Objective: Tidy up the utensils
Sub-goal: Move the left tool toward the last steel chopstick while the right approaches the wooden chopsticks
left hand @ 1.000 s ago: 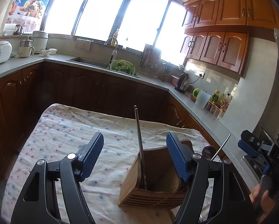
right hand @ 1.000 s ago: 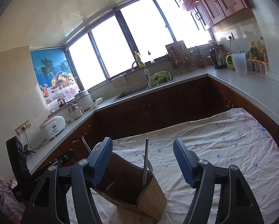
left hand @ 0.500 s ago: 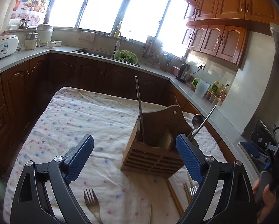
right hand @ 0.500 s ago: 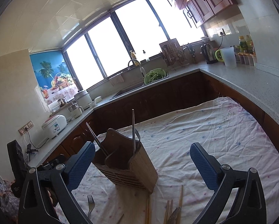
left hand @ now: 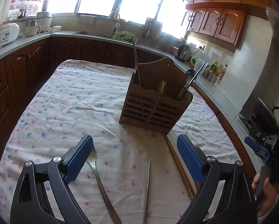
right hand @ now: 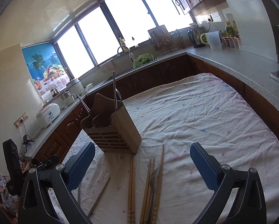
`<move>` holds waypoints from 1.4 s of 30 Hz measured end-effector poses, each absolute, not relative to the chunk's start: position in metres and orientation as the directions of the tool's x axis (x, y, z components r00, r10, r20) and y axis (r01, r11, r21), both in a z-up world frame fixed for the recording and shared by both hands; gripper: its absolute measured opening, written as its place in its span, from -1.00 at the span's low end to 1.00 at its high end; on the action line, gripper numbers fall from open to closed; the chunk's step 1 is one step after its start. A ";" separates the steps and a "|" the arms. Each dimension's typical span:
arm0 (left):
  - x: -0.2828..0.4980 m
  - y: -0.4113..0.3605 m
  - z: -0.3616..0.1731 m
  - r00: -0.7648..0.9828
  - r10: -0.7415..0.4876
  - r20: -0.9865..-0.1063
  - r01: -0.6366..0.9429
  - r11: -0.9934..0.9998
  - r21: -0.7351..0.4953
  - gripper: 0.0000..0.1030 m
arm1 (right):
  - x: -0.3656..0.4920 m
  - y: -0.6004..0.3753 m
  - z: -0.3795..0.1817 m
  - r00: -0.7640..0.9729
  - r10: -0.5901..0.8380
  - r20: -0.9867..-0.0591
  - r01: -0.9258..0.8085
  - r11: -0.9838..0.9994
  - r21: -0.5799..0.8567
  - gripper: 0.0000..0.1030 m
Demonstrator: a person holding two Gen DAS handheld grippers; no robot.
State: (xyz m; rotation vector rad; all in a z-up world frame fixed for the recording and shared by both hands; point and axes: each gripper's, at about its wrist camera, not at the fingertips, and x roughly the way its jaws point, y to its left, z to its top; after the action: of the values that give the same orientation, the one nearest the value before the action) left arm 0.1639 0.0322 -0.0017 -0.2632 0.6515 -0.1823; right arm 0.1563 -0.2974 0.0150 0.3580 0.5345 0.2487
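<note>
A wooden utensil holder [left hand: 154, 100] stands upright on the cloth-covered table [left hand: 74, 97]; it also shows in the right wrist view [right hand: 113, 128]. It holds a metal chopstick [left hand: 136, 61] and a spoon [left hand: 190, 82]. A fork [left hand: 102, 184], a metal chopstick [left hand: 146, 188] and wooden chopsticks [left hand: 178, 166] lie in front of it. My left gripper [left hand: 134, 160] is open and empty above them. My right gripper [right hand: 142, 166] is open and empty above several wooden chopsticks [right hand: 150, 183] and a second fork [right hand: 153, 184].
Dark wood kitchen cabinets and a grey counter [right hand: 247, 65] wrap around the table. A sink with a green colander [left hand: 124, 36] is at the back. A rice cooker [left hand: 3, 34] sits at the left. A pan [left hand: 266, 115] is on the stove at the right.
Both grippers have pulled back and up from the holder and opened wider. The loose fork and chopsticks on the cloth have come into view.
</note>
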 end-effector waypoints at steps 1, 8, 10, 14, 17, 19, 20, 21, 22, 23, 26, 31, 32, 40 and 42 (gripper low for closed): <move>0.162 0.032 -0.005 0.775 -0.250 -0.581 0.084 0.951 -0.298 0.81 | 0.153 -0.299 0.012 0.830 0.319 -0.457 -0.133 0.909 0.395 0.99; 0.148 0.026 -0.022 0.741 -0.254 -0.621 0.089 0.955 -0.284 0.81 | 0.136 -0.302 -0.006 0.813 0.313 -0.492 -0.111 0.911 0.397 0.99; 0.145 0.023 -0.026 0.732 -0.257 -0.631 0.094 0.955 -0.280 0.81 | 0.133 -0.302 -0.009 0.807 0.313 -0.501 -0.111 0.913 0.392 0.99; 0.142 0.017 -0.033 0.715 -0.262 -0.648 0.108 0.957 -0.268 0.81 | 0.130 -0.296 -0.015 0.799 0.300 -0.521 -0.119 0.928 0.353 0.98; 0.141 0.011 -0.037 0.703 -0.266 -0.660 0.118 0.958 -0.260 0.81 | 0.130 -0.293 -0.018 0.790 0.303 -0.533 -0.127 0.931 0.341 0.96; 0.142 0.009 -0.039 0.695 -0.266 -0.668 0.125 0.960 -0.252 0.81 | 0.130 -0.292 -0.020 0.786 0.314 -0.532 -0.136 0.928 0.346 0.91; 0.143 0.007 -0.040 0.691 -0.265 -0.672 0.128 0.961 -0.247 0.81 | 0.132 -0.291 -0.020 0.784 0.314 -0.535 -0.138 0.929 0.344 0.83; 0.144 0.006 -0.041 0.689 -0.263 -0.676 0.130 0.961 -0.242 0.81 | 0.133 -0.290 -0.021 0.781 0.314 -0.539 -0.139 0.930 0.341 0.76; 0.145 0.005 -0.042 0.685 -0.264 -0.679 0.133 0.962 -0.240 0.81 | 0.134 -0.289 -0.022 0.777 0.316 -0.544 -0.141 0.930 0.340 0.73; 0.145 0.004 -0.042 0.681 -0.265 -0.683 0.137 0.962 -0.237 0.81 | 0.136 -0.288 -0.022 0.773 0.319 -0.548 -0.143 0.929 0.341 0.63; 0.149 0.000 -0.045 0.667 -0.269 -0.695 0.151 0.962 -0.228 0.81 | 0.141 -0.285 -0.025 0.761 0.322 -0.563 -0.145 0.931 0.336 0.42; 0.156 -0.009 -0.053 0.634 -0.277 -0.722 0.184 0.961 -0.207 0.80 | 0.152 -0.277 -0.031 0.737 0.332 -0.588 -0.157 0.931 0.329 0.22; 0.158 -0.011 -0.054 0.627 -0.282 -0.726 0.193 0.959 -0.205 0.76 | 0.155 -0.276 -0.032 0.733 0.332 -0.594 -0.158 0.932 0.326 0.15; 0.172 -0.027 -0.069 0.560 -0.296 -0.774 0.249 0.951 -0.184 0.26 | 0.183 -0.257 -0.040 0.680 0.366 -0.635 -0.200 0.926 0.319 -0.39; 0.175 -0.030 -0.072 0.549 -0.295 -0.782 0.256 0.950 -0.178 0.20 | 0.191 -0.249 -0.043 0.664 0.373 -0.648 -0.212 0.925 0.315 -0.50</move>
State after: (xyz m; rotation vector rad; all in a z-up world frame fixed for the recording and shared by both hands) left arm 0.1751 -0.0296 -0.0716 -0.0453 0.9342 -0.3258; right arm 0.1912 -0.2494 -0.0432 0.2207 0.7779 0.3335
